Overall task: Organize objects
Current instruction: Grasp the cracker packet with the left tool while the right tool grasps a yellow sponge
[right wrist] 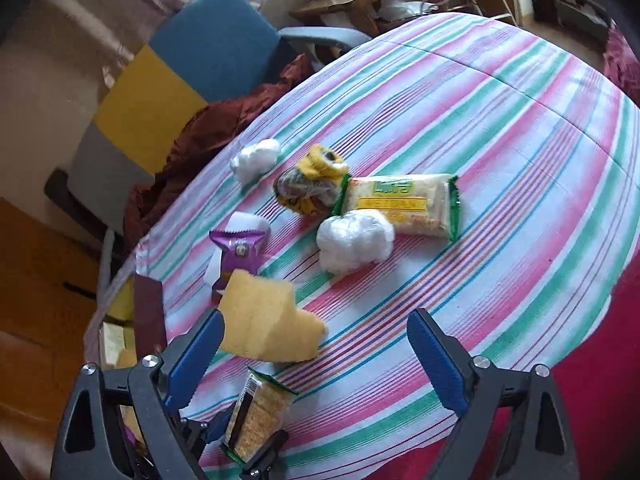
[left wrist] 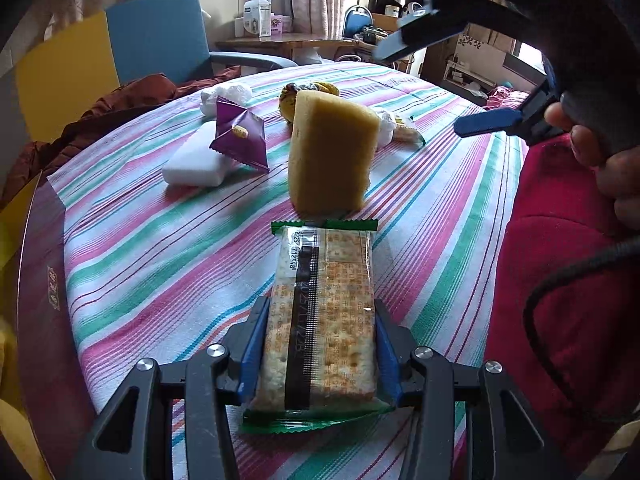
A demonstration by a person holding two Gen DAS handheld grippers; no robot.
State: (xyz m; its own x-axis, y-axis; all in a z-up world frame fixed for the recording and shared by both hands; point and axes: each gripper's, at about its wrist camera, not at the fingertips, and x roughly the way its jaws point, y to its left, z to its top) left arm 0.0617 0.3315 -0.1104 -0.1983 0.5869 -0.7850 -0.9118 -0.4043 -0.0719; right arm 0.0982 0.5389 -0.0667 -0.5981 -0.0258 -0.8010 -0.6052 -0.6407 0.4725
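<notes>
My left gripper (left wrist: 320, 332) is shut on a clear cracker packet with green ends (left wrist: 324, 320), held above the striped cloth (left wrist: 160, 248). The packet also shows in the right wrist view (right wrist: 256, 412). A yellow sponge (left wrist: 332, 152) stands on end just beyond the packet's tip; it also shows in the right wrist view (right wrist: 268, 320). My right gripper (right wrist: 316, 356) is open and empty, above the table, with the sponge by its left finger. In the left wrist view its blue fingers (left wrist: 486, 122) hang at upper right.
On the cloth lie a purple snack pouch (left wrist: 240, 136) on a white block (left wrist: 196, 164), two white wads (right wrist: 354, 240), a yellow patterned bundle (right wrist: 312, 184), a second cracker packet (right wrist: 400, 204). A blue chair (left wrist: 160, 36) and red blanket (left wrist: 560, 280) flank the table.
</notes>
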